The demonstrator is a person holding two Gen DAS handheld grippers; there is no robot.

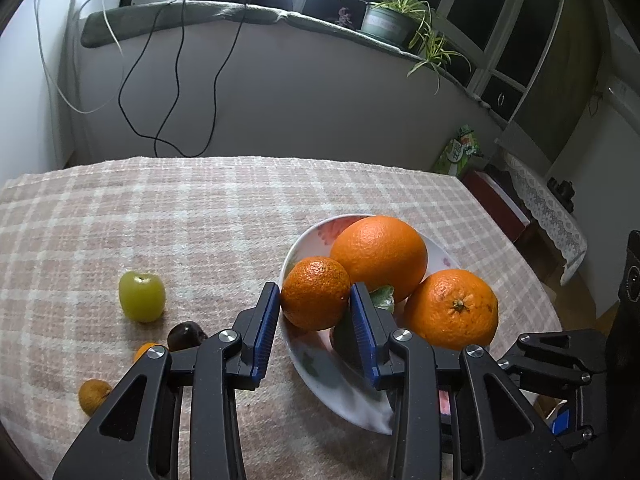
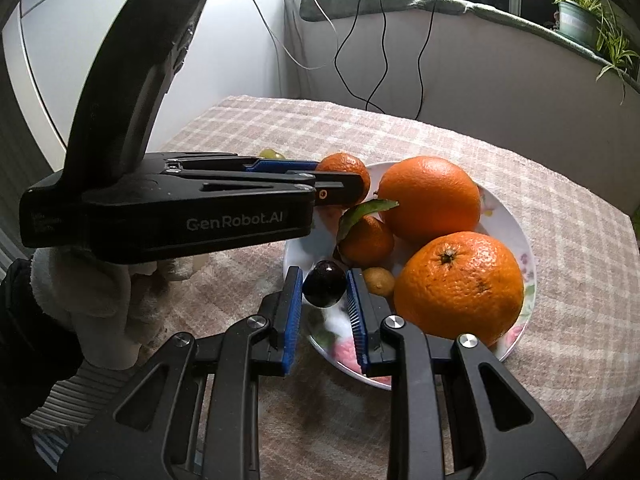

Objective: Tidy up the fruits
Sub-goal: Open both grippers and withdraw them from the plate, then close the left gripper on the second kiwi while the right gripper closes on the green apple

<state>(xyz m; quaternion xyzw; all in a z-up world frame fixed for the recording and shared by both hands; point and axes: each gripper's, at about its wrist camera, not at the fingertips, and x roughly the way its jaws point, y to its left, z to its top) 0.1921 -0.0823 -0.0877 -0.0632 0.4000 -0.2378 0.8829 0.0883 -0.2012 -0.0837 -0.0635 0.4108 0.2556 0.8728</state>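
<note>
A: Holding a mandarin (image 1: 316, 293) in the left gripper (image 1: 314, 312), both blue pads pressed on its sides, right at the near-left rim of the plate (image 1: 320, 376).

B: Is it resting on anything?

A: Cannot tell. It sits over the rim, touching or just beside the big orange (image 1: 380, 257) behind it.

B: Right gripper (image 2: 324, 298)?

A: Clenched on a dark cherry (image 2: 325, 283), held over the near edge of the plate (image 2: 516, 240).

B: What's in the plate?

A: Two big oranges, one at the back (image 2: 430, 198) and one at the front right (image 2: 460, 286). A smaller mandarin with a leaf (image 2: 366, 240) sits between them and the left gripper. A small yellowish fruit (image 2: 379, 280) lies just beside the right pad.

B: Left out on the cloth?

A: Green apple (image 1: 142, 296), a dark fruit (image 1: 186, 334), a small orange one (image 1: 145, 350) partly behind the left gripper's arm, and a brownish one (image 1: 93, 396) nearest. All on the checked tablecloth (image 1: 160, 216), left of the plate.
</note>
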